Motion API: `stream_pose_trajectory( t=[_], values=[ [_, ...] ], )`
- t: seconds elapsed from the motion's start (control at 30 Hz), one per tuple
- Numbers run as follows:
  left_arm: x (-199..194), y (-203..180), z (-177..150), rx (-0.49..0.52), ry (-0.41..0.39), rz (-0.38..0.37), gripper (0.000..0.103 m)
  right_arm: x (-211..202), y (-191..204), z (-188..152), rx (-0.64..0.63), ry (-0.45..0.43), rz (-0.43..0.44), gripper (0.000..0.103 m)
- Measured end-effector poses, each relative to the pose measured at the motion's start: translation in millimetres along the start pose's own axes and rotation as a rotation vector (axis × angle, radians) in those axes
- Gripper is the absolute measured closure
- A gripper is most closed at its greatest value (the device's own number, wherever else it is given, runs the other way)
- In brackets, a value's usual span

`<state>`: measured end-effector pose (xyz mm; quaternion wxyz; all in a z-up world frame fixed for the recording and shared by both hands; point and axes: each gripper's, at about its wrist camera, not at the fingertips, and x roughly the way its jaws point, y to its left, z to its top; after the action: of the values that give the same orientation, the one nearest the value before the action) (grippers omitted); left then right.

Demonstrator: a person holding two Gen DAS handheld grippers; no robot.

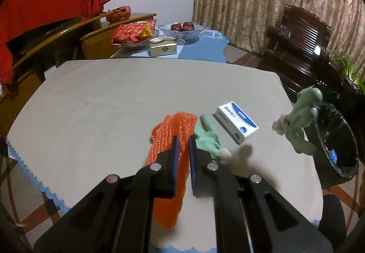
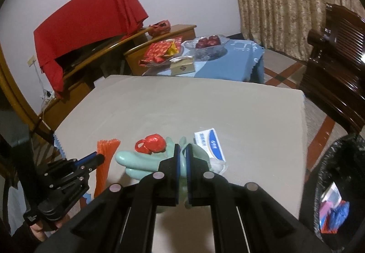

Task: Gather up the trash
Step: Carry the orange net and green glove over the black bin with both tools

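Orange mesh netting [image 1: 170, 161] sits pinched in the left hand-held gripper [image 1: 182, 139] on the counter [image 1: 102, 102]. Right hand-held gripper [image 2: 181, 150] clamps a pale green glove [image 2: 136, 161], bin [image 2: 330, 184] just beside.

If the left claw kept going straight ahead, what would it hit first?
Probably the orange foam net the left gripper already pinches, which stretches ahead; past it, bare beige tablecloth. Depth is unclear.

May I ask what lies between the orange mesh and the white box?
A green glove, in both views; the right wrist view also shows a crumpled red wrapper.
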<state>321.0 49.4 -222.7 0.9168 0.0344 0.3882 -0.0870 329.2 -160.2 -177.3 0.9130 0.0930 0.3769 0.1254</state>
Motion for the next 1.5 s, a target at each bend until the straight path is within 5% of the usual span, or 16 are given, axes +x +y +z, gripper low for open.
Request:
stream_pose_trajectory(
  t=[0.7,1.5],
  values=[
    [-36.6,-125.0,13.6,0.017,0.007,-0.072,0.095,-85.7,-92.3,-23.2,0.072,-0.064,-0.13,0.098],
    [-14.4,-298.8,19.3,0.097,0.058,-0.154,0.095,-145.7,-236.5,-46.1,0.174,-0.098,-0.284,0.098]
  ],
)
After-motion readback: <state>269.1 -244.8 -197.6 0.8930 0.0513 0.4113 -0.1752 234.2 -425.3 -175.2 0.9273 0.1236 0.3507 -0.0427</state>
